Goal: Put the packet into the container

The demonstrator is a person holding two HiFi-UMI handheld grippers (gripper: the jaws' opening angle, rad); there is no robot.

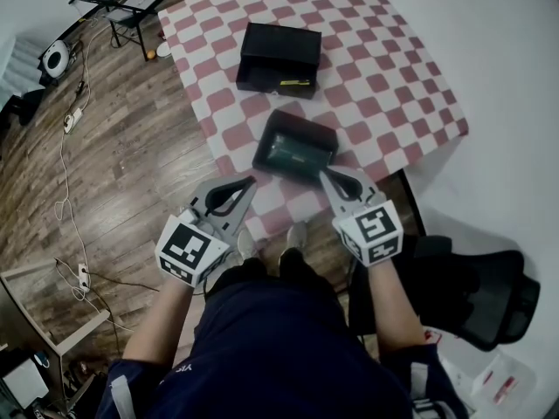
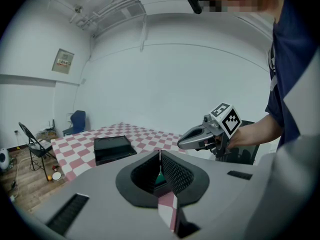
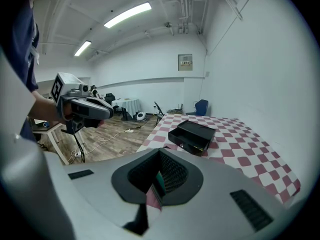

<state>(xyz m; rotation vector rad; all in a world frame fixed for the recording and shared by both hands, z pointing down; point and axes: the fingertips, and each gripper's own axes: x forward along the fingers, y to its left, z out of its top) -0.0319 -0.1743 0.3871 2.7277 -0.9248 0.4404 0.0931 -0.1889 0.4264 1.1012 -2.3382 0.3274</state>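
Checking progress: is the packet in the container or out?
In. The dark green packet lies inside the nearer, open-topped black container.

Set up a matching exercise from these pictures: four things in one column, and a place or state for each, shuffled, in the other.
Things:
1. dark green packet
2. open black container
3. flat black rectangular box
4. left gripper

Places or states:
A. farthest back on the pink-and-white checked cloth
B. jaws shut, tip over the cloth's near edge
C. lying inside the container
D. near the cloth's front edge, with something green in it

Pairs: 1-C, 2-D, 3-A, 4-B
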